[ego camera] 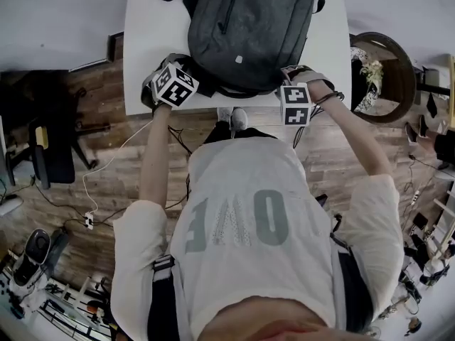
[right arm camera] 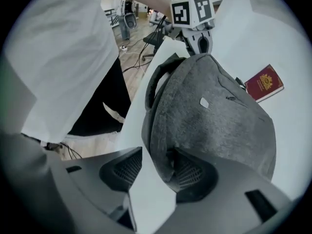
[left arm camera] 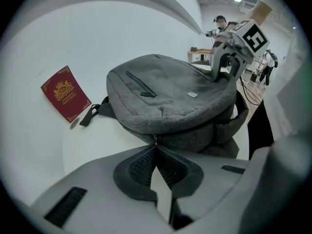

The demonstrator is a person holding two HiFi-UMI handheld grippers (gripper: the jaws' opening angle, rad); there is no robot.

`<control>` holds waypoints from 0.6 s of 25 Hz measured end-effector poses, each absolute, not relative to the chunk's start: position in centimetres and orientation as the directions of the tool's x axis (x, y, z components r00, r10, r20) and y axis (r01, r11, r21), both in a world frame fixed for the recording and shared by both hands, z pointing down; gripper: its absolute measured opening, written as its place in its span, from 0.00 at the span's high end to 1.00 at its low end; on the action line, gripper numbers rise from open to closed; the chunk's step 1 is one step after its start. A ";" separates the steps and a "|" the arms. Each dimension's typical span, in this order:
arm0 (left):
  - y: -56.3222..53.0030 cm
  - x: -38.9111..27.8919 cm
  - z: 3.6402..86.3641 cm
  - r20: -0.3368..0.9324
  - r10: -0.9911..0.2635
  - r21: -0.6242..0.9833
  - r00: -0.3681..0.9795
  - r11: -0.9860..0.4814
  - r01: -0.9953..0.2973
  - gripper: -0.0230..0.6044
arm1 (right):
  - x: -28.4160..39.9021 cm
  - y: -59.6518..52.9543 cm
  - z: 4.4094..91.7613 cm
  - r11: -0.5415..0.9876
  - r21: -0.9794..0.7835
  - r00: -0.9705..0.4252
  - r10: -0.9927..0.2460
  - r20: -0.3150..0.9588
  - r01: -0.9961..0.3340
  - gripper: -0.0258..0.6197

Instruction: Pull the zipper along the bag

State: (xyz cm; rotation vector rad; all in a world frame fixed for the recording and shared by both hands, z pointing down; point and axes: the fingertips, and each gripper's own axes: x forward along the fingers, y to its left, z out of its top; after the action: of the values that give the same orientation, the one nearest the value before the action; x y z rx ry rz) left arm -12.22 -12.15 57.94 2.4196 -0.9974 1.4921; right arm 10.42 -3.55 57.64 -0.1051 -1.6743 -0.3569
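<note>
The white table (ego camera: 142,48) stretches away from me, over a wooden floor (ego camera: 106,169). The grey bag (ego camera: 249,27) lies flat on the table, front face up. Its near end is at the table's near edge, and its dark straps (left arm camera: 92,113) trail off the far end.

My two grippers sit at the bag's near end, the left at the near left corner and the right at the near right corner.

My right gripper (right arm camera: 148,167) points steeply down with its jaws apart. The bag's near edge stands folded up between them and lies against one pad (right arm camera: 187,172). The other pad is clear of it, with bare table showing in the gap, so this gripper grasps nothing.

My left gripper (left arm camera: 156,145) is clenched, and its tips meet right at the seam on the bag's side wall.

A red booklet (left arm camera: 65,92) with a gold crest lies flat on the table toward the far left, just beside the strap ends and apart from the bag's body.

On the bag's front face a short pocket zipper (left arm camera: 141,86) runs at a slant, and a small pale label (left arm camera: 193,94) sits to the right of it.

The smallest thing is the metal zipper pull (left arm camera: 155,139), low on the near left side of the bag and pinched between my left jaws' tips.
</note>
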 end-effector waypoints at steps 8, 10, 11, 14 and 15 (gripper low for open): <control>-14.5 -14.5 57.4 0.843 -0.467 -0.275 0.269 -0.802 -0.531 0.92 | 7.0 -2.4 57.1 0.978 0.143 -0.262 -0.100 0.960 0.152 0.51; -14.5 -14.9 57.3 0.843 -0.467 -0.288 0.268 -0.811 -0.509 0.92 | 5.7 -3.1 56.2 0.970 0.195 -0.294 -0.147 0.944 0.142 0.48; -14.6 -14.9 57.3 0.842 -0.469 -0.297 0.266 -0.815 -0.497 0.92 | 5.1 -3.6 55.8 0.966 0.216 -0.304 -0.165 0.938 0.144 0.48; -15.2 -15.5 57.4 0.838 -0.481 -0.316 0.256 -0.812 -0.491 0.92 | 4.1 -3.7 56.3 0.956 0.201 -0.282 -0.138 0.950 0.211 0.44; -15.5 -15.8 57.3 0.838 -0.484 -0.318 0.252 -0.808 -0.496 0.92 | 3.7 -3.2 56.7 0.952 0.188 -0.273 -0.119 0.955 0.243 0.44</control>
State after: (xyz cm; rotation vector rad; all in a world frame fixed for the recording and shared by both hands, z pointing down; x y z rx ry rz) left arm -15.84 -15.52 57.29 2.4769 -0.9693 1.6505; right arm 3.71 -3.20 56.73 -0.0918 -1.8152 -0.3489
